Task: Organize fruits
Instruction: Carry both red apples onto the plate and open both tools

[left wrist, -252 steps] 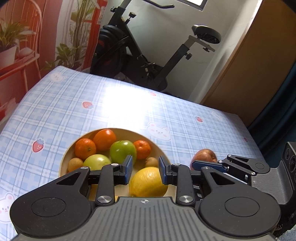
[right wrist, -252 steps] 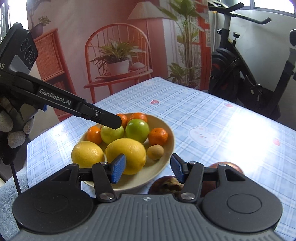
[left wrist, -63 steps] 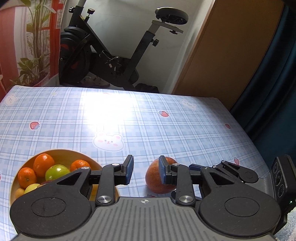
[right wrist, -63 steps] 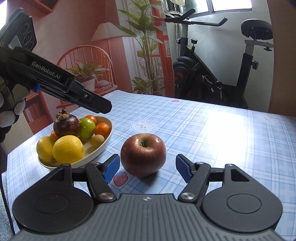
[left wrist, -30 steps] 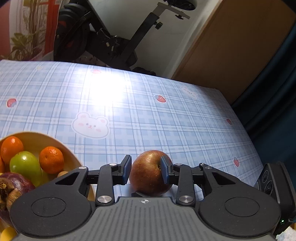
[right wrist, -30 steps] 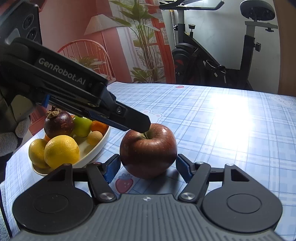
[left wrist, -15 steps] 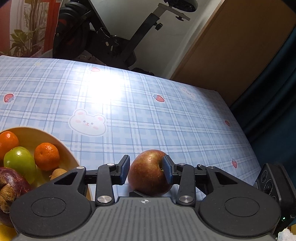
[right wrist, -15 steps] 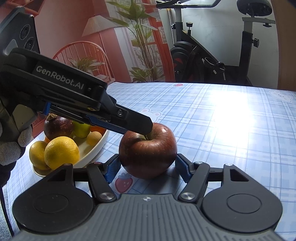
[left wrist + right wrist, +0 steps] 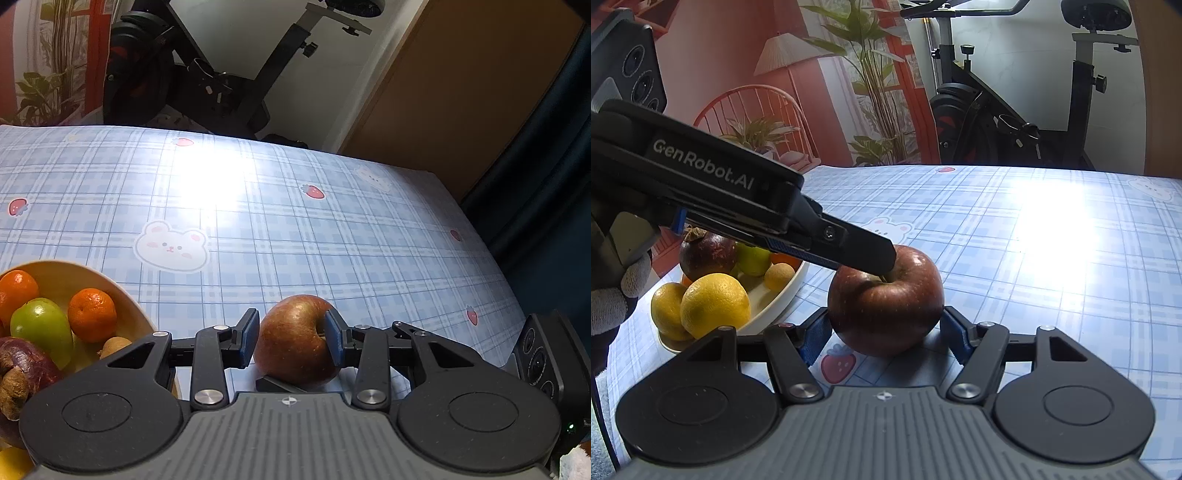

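Apple (image 9: 295, 341) sat on checked tablecloth (image 9: 332, 236), upright, stem dimple up, just beside bowl (image 9: 772, 306) at its 3 o'clock in right wrist view. Left gripper (image 9: 291, 339) straddled apple from above: blue pads close on both sides, right pad at stem dimple, left pad a sliver off the skin; firm clamp could not be confirmed. Seen from right wrist as black finger (image 9: 849, 247) with tip resting at apple's stem hollow (image 9: 886, 277). Right gripper (image 9: 884, 334) spread wide at table level, one pad each side of apple base, about touching, no clear squeeze. Bowl held two lemons (image 9: 714, 304) at 7 o'clock, mangosteen (image 9: 707, 253) at 10, green apple (image 9: 42, 330), tangerines (image 9: 92, 314), small brown fruit (image 9: 779, 277) at rim nearest apple. Gloved hand (image 9: 613, 302) on left gripper handle at frame's 9 o'clock.
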A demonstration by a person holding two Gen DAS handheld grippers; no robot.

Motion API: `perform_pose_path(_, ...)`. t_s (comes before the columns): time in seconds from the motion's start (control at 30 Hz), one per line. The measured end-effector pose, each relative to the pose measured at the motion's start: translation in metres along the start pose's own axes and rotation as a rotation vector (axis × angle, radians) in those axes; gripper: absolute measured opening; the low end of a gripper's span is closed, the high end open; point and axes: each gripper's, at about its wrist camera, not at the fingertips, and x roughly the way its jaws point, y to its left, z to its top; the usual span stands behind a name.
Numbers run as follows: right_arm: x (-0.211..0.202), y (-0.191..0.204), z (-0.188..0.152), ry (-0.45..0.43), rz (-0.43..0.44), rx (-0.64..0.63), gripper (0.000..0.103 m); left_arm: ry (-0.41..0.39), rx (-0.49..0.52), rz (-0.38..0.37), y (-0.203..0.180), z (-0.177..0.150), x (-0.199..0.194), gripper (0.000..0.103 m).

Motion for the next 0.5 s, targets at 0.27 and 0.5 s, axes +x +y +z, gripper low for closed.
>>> perform_pose_path(0.27, -0.003, -0.002, -0.001, -0.015, 0.004, 0.011, 0.066, 0.017, 0.023, 0.002, -0.004, 0.004, 0.003, 0.04)
perform_pose_path(0.5, -0.005, 0.001, 0.004, -0.019, 0.032, 0.047, 0.066, 0.063, 0.074, -0.006, -0.002, 0.017, -0.003, 0.039)
